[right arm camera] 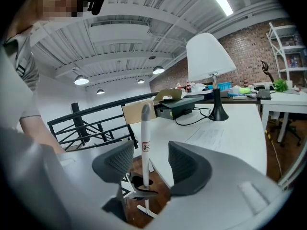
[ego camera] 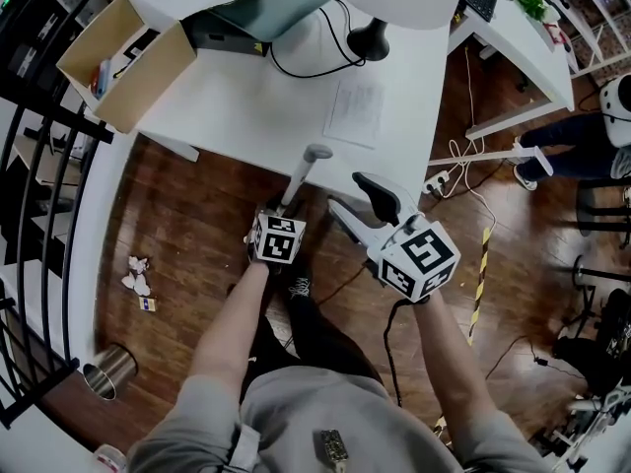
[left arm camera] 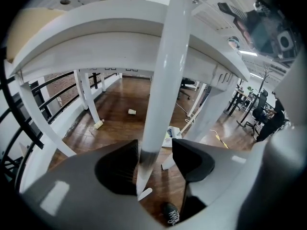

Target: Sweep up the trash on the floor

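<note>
White broom handle (ego camera: 301,177) stood unclamped between the wide jaws of your left claw (left arm camera: 155,150). Your right claw (right arm camera: 151,150), equally wide and empty, faced it. Step judged: taking up the broom; next, close both claws. Trash (ego camera: 137,273) lay on the floor, well left of the left claw. The tabletop (ego camera: 256,106) edge ahead limited swing.

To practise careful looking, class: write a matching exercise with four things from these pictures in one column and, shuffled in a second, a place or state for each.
1 white handle
2 cardboard box
3 crumpled trash
4 metal can

A shiny, upright on the floor
B between the jaws of the left gripper
C on the white table
D lying on the floor

Pairs: 1-B, 2-C, 3-D, 4-A
</note>
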Motion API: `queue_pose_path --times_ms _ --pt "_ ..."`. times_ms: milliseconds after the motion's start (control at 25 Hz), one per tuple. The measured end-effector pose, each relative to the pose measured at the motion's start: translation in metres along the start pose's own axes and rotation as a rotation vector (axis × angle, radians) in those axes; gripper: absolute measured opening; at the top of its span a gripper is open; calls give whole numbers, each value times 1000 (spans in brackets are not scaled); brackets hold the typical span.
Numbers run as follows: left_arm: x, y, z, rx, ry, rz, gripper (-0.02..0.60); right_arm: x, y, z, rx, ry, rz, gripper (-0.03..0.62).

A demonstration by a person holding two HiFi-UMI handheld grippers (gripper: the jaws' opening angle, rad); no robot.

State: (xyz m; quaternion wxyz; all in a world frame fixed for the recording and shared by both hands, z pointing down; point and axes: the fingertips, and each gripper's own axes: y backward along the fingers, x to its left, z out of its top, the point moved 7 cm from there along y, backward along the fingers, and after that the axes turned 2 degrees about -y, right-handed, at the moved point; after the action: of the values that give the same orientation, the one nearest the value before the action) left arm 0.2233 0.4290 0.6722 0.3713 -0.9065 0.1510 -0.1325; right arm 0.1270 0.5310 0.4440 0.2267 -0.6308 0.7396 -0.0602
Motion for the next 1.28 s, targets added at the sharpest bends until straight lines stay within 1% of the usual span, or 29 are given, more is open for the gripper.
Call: queue_pose_path --times_ms 80,160,240,320,400,440,480,520,600,640,680,720,840,880,960,1080,1160,1280 --pt "0 2 1 -8 5 19 254 -1 3 -2 0 -5 -4 219" --pt "1 6 0 -6 22 39 270 -1 6 -2 0 -7 -5 218" --pt "3 16 0 -5 44 51 273 2 10 1 -6 -8 -2 218" --pt "7 30 2 -31 56 64 273 9 15 8 -24 -1 0 201" --pt "12 50 5 -64 67 72 272 18 20 18 -63 16 -13 129" --pt "14 61 5 -78 74 75 272 23 22 24 -89 22 -22 65" --pt "17 73 5 -91 83 74 272 28 22 32 -116 22 -24 15" --pt "20 86 5 -103 92 72 268 35 21 39 -140 18 -15 0" --pt "27 115 5 -124 104 75 238 52 12 56 -168 21 29 0" --pt "32 131 5 -137 109 92 197 63 4 63 -173 33 59 0" --pt "39 148 5 -156 118 120 132 75 -6 71 -174 49 92 0" --pt "47 166 5 -178 131 153 85 89 -16 77 -171 61 125 0" --pt "70 229 0 -262 194 257 24 134 -43 86 -141 63 220 0" --pt "79 252 -3 -292 215 288 12 150 -52 87 -129 57 249 0" --pt "95 297 -11 -338 243 337 8 184 -71 88 -106 57 296 0" --pt "115 364 -34 -381 286 393 8 241 -100 83 -52 100 353 0" --pt "127 408 -50 -425 316 432 8 280 -120 81 -22 133 390 0" --pt "137 467 -74 -476 340 483 8 334 -137 75 6 146 439 0"
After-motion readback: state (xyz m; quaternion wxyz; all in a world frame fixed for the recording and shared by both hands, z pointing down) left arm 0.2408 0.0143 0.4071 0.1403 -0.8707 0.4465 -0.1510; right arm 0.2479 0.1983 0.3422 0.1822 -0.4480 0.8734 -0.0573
